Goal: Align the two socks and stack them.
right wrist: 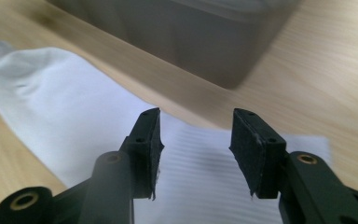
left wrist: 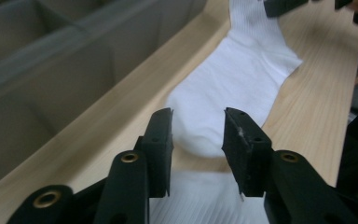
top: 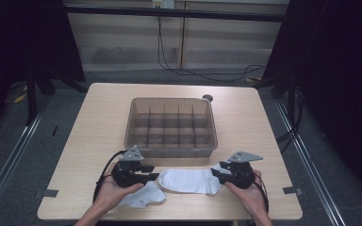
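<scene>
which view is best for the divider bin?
High view: the whole bin with its grid of compartments, behind the sock. Left gripper view catches one side with a few compartments, close up. Right gripper view gets a blurred outer wall and corner.

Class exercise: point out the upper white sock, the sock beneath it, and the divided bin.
Upper white sock [top: 188, 181], high view, middle of its foot.
Lower white sock [top: 141, 197], high view, the part showing near the left hand.
Divided bin [top: 170, 151], high view, near wall.
</scene>
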A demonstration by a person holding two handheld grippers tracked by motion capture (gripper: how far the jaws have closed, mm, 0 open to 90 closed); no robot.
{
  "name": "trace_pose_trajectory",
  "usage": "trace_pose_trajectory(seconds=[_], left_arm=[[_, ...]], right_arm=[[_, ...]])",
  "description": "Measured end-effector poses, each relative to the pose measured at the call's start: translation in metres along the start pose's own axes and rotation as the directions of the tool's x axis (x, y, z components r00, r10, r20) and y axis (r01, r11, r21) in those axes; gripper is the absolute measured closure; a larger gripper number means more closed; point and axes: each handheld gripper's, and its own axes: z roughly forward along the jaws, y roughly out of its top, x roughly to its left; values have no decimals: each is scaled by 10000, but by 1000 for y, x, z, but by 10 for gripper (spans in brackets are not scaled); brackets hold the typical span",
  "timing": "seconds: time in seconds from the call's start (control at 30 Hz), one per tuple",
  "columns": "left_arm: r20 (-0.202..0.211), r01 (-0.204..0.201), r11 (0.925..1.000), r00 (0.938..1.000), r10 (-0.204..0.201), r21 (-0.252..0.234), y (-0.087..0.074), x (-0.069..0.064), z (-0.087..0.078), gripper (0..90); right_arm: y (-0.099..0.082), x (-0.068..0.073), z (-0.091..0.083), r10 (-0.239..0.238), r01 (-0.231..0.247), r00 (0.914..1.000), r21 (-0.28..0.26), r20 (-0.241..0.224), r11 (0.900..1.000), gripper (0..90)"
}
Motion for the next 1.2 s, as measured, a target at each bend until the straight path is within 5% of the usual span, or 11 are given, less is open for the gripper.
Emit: trace_pose_trajectory(seconds=[0.17,0.33,0.43,0.63,0.8,1.07,1.2], left_arm=[[-202,259,9995,9995,-255,193,-29,17,-20,735],[-394,643,9976,9972,-633,251,-40,29,-17,704],[30,933,9956,9956,-933,-31,-42,33,-11,657],[-344,759,9968,9966,-751,250,-42,35,-1,722],[-529,709,9966,9962,-687,408,-43,35,6,707],[-797,868,9958,9932,-843,286,-42,42,6,708],[-894,920,9954,9920,-892,284,-43,45,5,706]], right_arm=[[17,36,19,-621,634,9949,141,-790,9979,521],[37,79,38,-1434,1468,9768,95,-1592,9891,540],[48,104,48,-1862,1898,9589,-38,-2143,9818,571],[60,150,70,-2681,2794,9103,-99,-3153,9601,640],[65,174,83,-3216,3413,8714,-132,-3704,9399,655],[59,198,105,-3495,4000,8304,276,-4340,9161,691],[60,205,109,-3581,4061,8207,137,-4451,9137,633]])
